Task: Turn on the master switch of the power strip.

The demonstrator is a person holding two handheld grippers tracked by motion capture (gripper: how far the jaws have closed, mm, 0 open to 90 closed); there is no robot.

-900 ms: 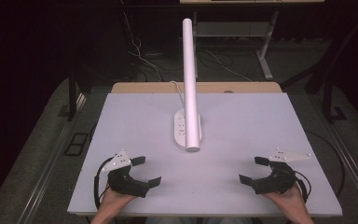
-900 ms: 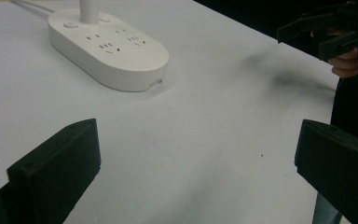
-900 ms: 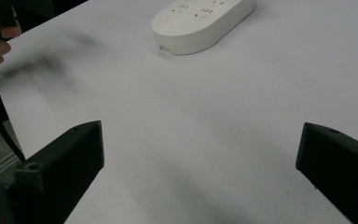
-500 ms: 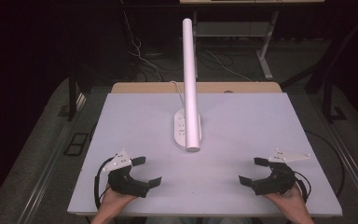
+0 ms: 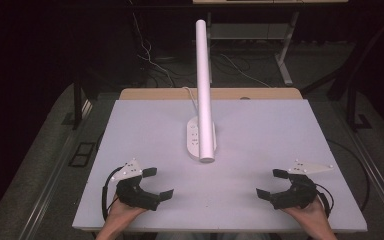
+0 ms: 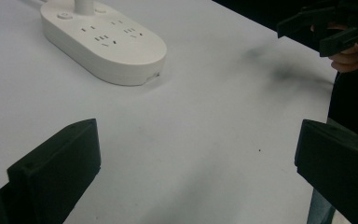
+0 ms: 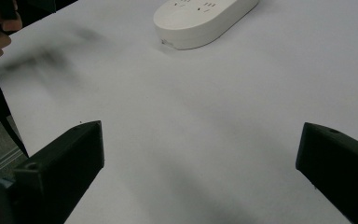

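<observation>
Item one: my left claw (image 5: 157, 184), resting near the desk's (image 5: 260, 130) near-left corner; jaws spread wide, nothing between them, pointing toward the middle of the desk; black body, grey three-cornered plate on top, cable looping behind it; my hand holds it from the near edge. Item two: my right claw (image 5: 272, 184), near the near-right corner; jaws likewise wide apart and empty, turned inward toward the left one; same plate and cable. Item three: white power strip (image 5: 196, 137), oval, lying flat at the centre of the desk, long axis running from the far edge toward the near edge; sockets face up; in the left gripper view it (image 6: 105, 44) sits ahead of my jaws and well apart from them; in the right gripper view (image 7: 205, 18) the same. Item four: white tube (image 5: 203, 85), slanting above the strip, its round end over the strip's near end.
</observation>
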